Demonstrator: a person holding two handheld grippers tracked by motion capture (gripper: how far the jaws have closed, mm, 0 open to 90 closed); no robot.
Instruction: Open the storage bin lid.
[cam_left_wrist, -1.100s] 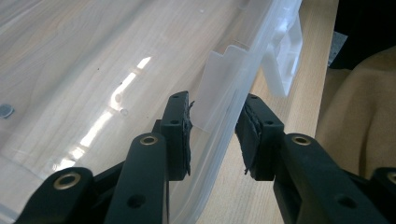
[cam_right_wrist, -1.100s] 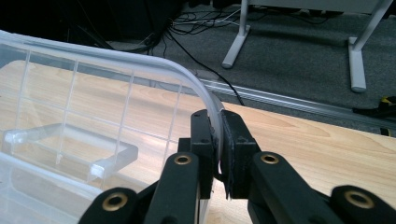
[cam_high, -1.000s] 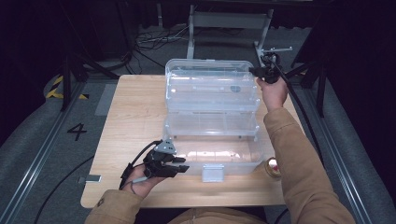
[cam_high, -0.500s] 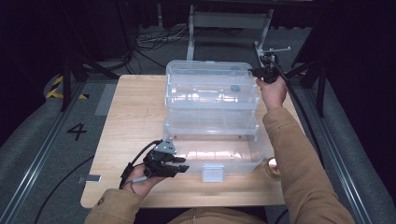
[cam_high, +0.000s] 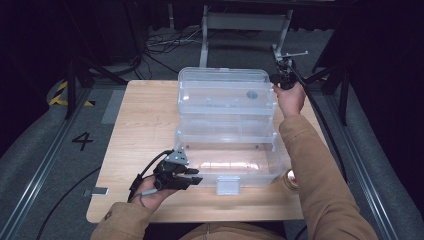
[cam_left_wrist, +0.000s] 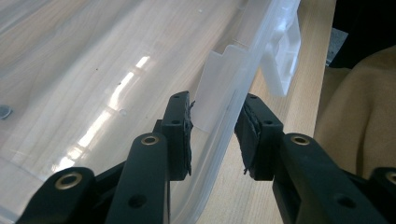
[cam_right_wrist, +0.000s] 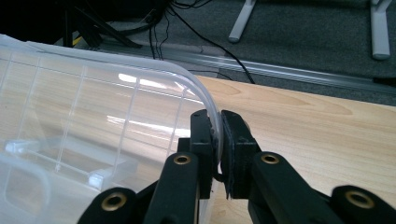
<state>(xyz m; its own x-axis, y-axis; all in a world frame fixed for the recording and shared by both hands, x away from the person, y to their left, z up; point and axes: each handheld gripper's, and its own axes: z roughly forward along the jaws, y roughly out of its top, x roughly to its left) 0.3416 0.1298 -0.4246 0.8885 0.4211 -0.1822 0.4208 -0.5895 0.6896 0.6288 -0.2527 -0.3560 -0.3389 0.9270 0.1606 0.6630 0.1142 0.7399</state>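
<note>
A clear plastic storage box (cam_high: 278, 165) stands on the wooden table (cam_high: 145, 125) with its lid (cam_high: 225, 92) swung up at the far side. My left gripper (cam_high: 192, 177) is at the box's front left, its jaws astride the front rim (cam_left_wrist: 261, 56): one pad inside, one outside, closed on it (cam_left_wrist: 215, 135). A white latch (cam_high: 227, 185) hangs from the front wall. At the far right, my right gripper (cam_high: 280, 80) is shut on the lid's curved edge (cam_right_wrist: 205, 95), which runs between its pads (cam_right_wrist: 219, 140).
A small roll of tape (cam_high: 291, 181) lies on the table by the box's front right corner, beside the right sleeve. Cables and metal stand legs (cam_high: 205, 40) lie on the floor behind the table. A floor mark reads 4 (cam_high: 82, 141) at the left.
</note>
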